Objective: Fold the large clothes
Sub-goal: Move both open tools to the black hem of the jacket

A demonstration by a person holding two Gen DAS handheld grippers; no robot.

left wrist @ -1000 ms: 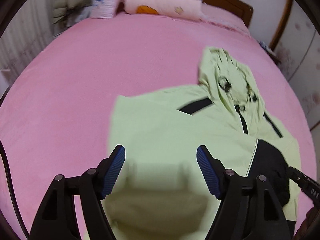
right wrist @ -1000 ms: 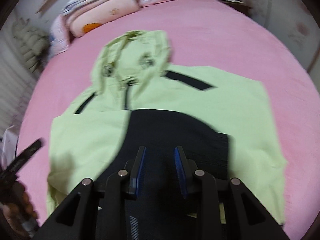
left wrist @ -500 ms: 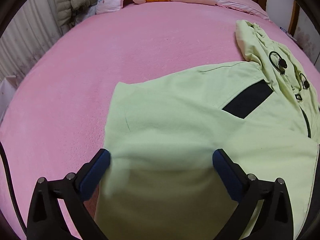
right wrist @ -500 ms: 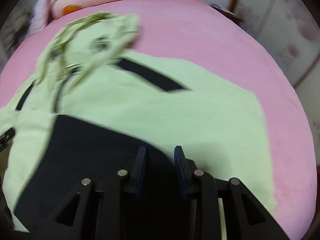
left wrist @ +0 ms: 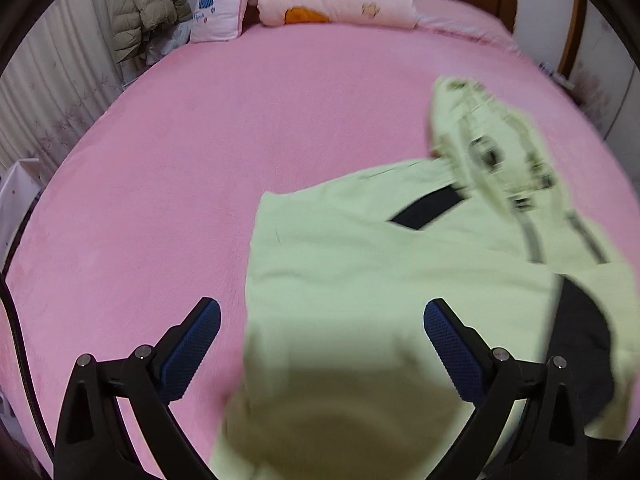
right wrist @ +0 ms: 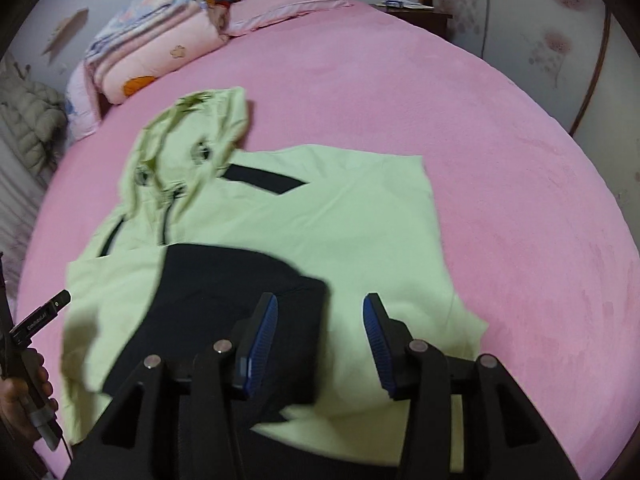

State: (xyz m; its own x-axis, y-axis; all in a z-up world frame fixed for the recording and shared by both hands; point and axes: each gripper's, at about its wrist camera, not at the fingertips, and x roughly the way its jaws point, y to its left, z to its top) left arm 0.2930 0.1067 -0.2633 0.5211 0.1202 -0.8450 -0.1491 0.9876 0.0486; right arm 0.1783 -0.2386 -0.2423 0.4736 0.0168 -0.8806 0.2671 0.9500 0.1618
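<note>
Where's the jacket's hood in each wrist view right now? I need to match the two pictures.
Left wrist: the hood lies in the upper right, blurred, past the black shoulder stripe.
Right wrist: the hood lies upper left of centre, above the black folded panel.
Shared landmark: the folded pink quilt at the head of the bed, beyond the hood in both views.

We find one pale green hooded jacket (right wrist: 320, 232) lying on the pink bed (right wrist: 400, 92), sides folded inward. Its hood (right wrist: 192, 140) is spread toward the headboard end. A black panel (right wrist: 224, 296) lies folded across the front, and black stripes mark both shoulders. The fabric is partly blurred.
</note>
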